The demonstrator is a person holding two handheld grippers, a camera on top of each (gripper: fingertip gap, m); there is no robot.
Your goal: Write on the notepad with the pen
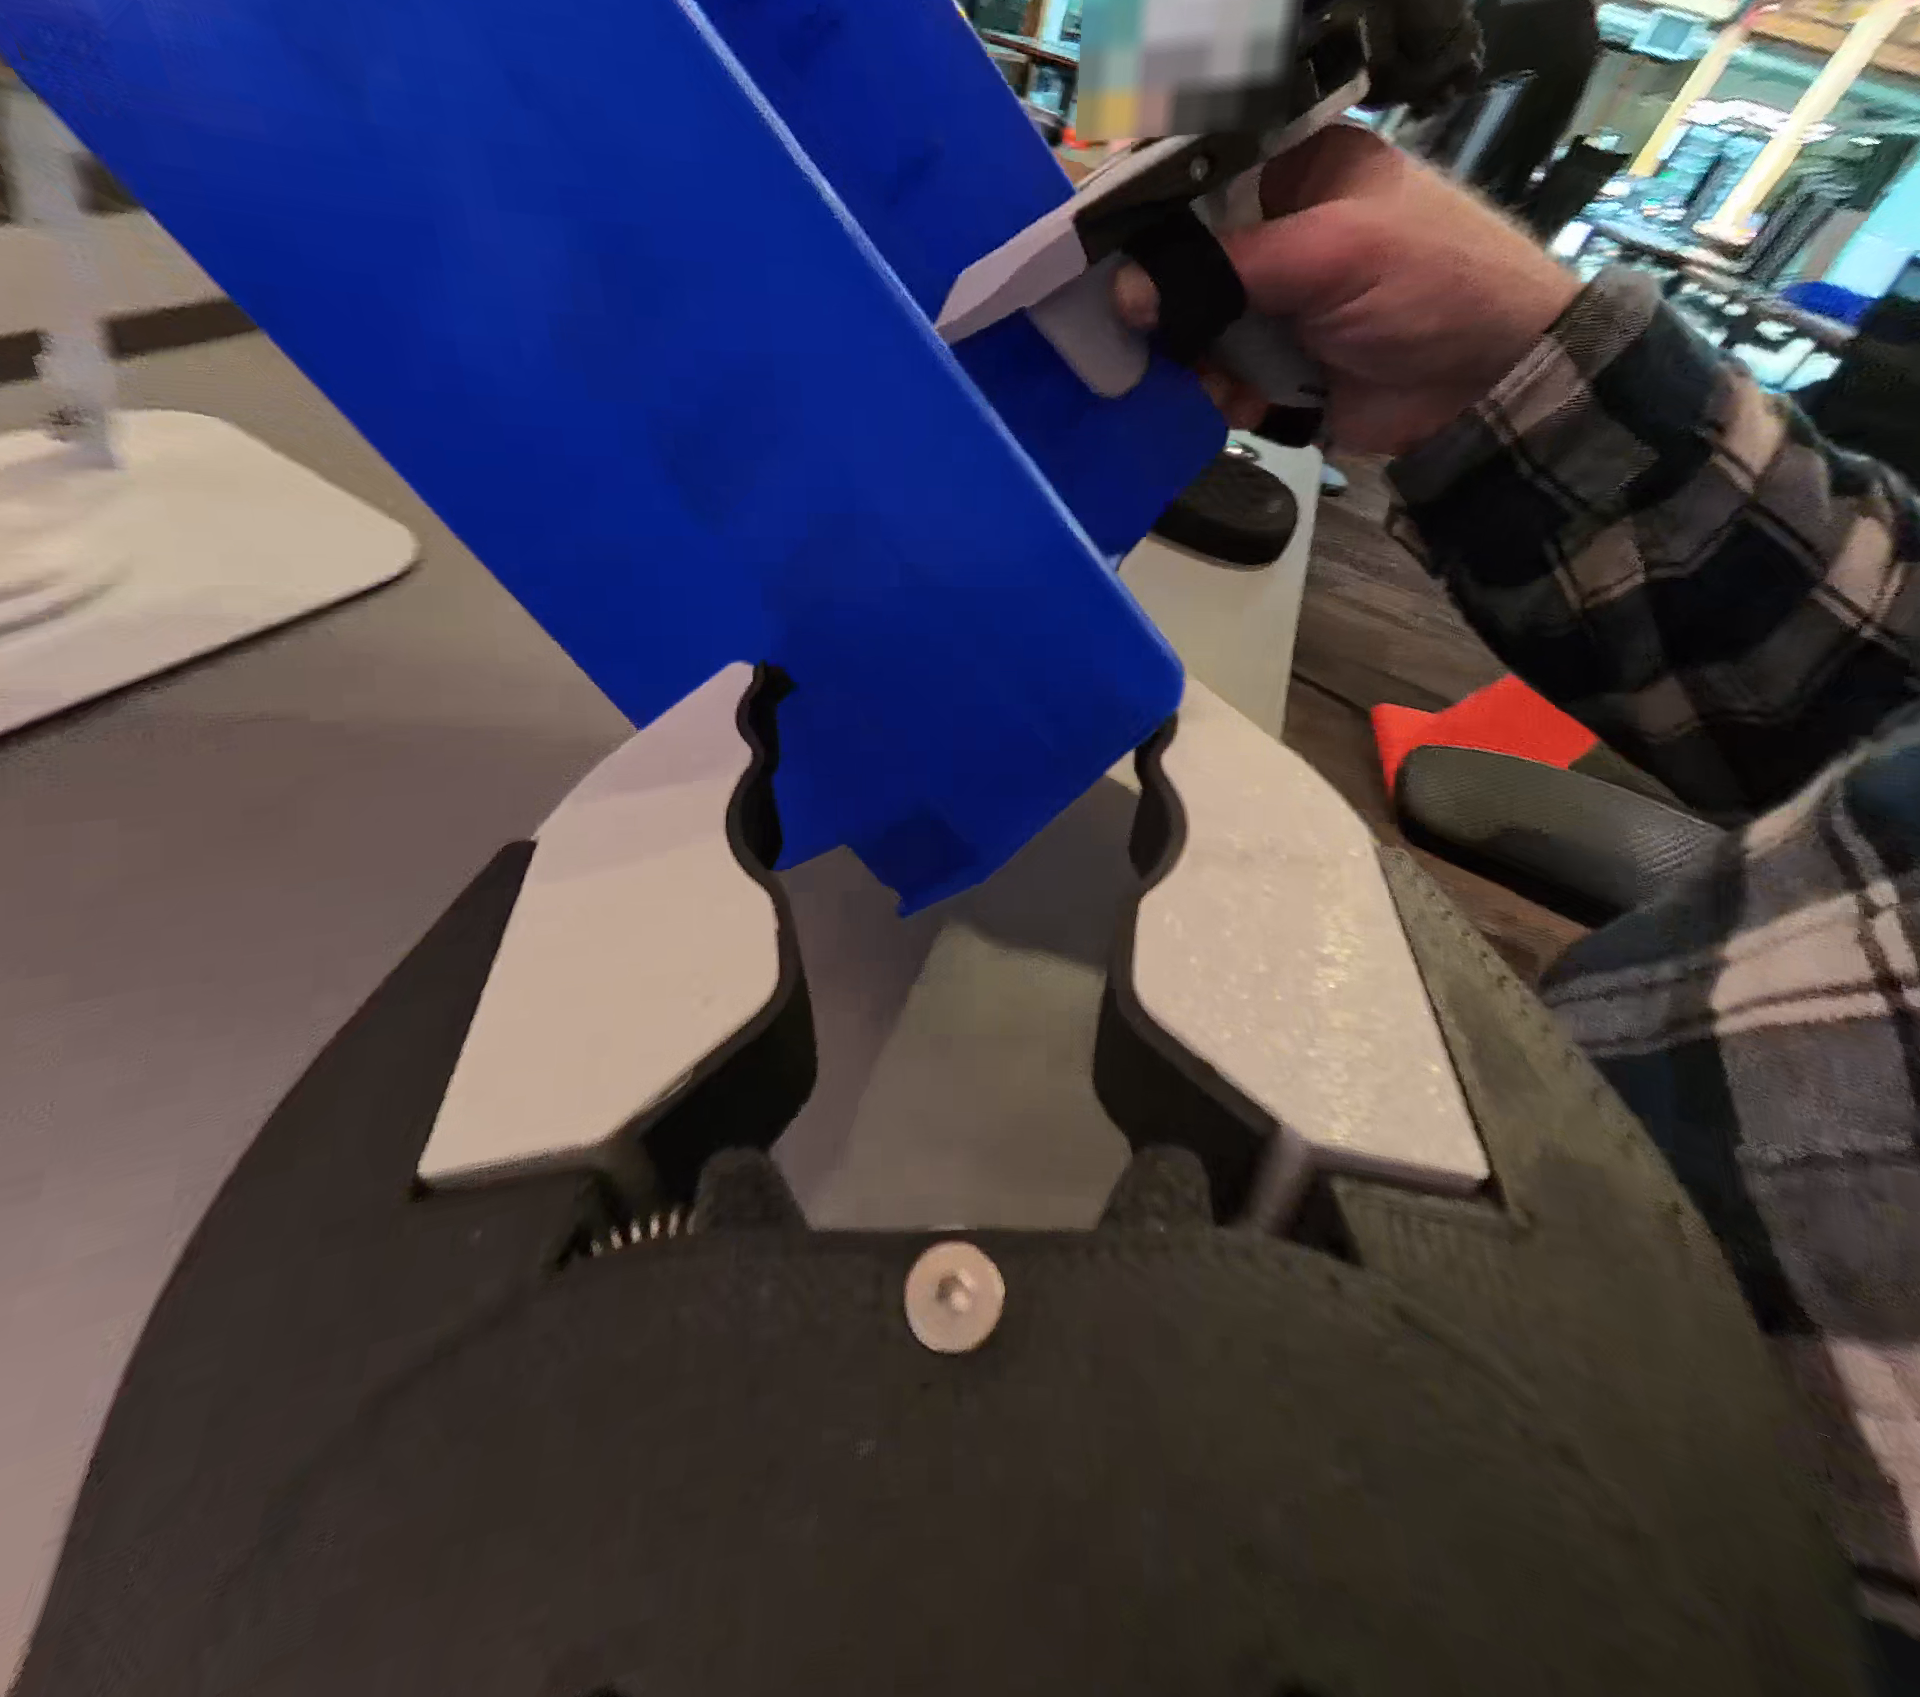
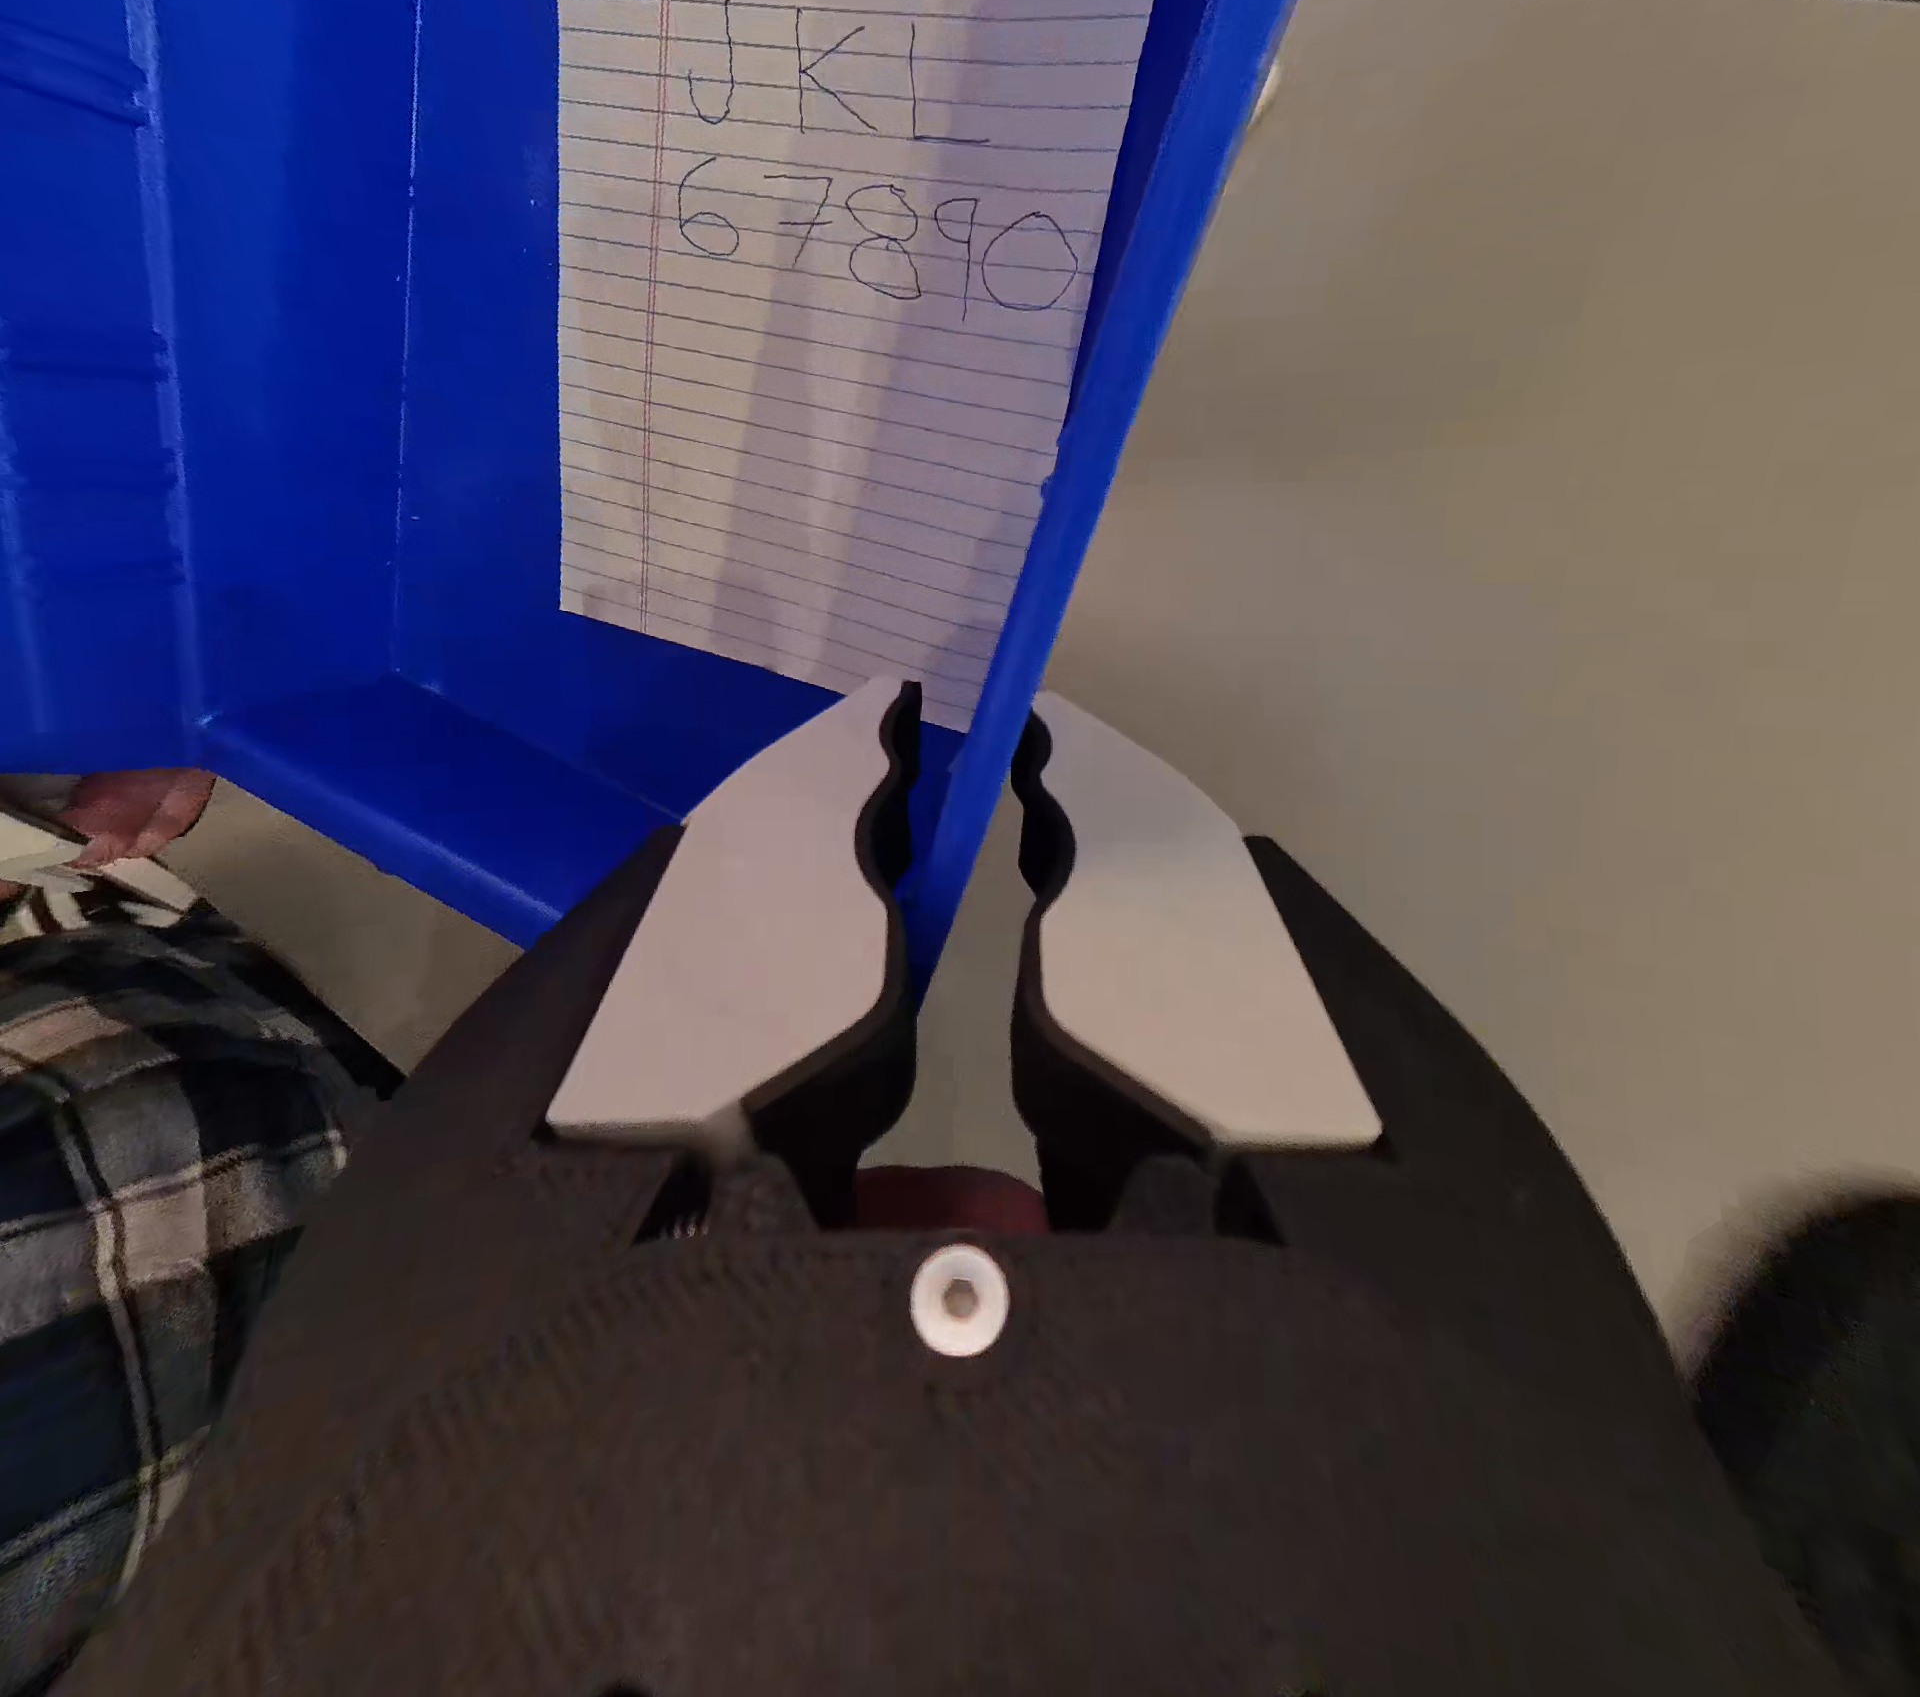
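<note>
Right wrist view only: the inside of the blue folder [image 2: 291, 297], opened like a tray, with the lined notepad [image 2: 831, 297] sheet lying in it, handwriting across its upper half, lower half blank. No pen in either view.

Left wrist view only: the folder's plain blue outer faces [image 1: 468, 245], lifted and tilted off the grey desk [image 1: 260, 816]; a white flat base [image 1: 156, 546] toward the desk's far left edge; an orange-and-black object [image 1: 1475, 743] near the right edge; a blurred room beyond.

Right gripper [image 2: 966, 774]: fingers narrow, set on either side of the folder's right edge wall, pads close against it. From the left wrist view the same gripper [image 1: 997, 297] pinches the folder's far flap, held in a hand [image 1: 1382, 297] with a plaid sleeve [image 1: 1662, 525], wrist roughly level.

Left gripper [image 1: 956, 764]: fingers wide. Folder's lower corner sits between them; a dark gap shows at the left pad, so no grip. Plaid sleeve close at the right.
</note>
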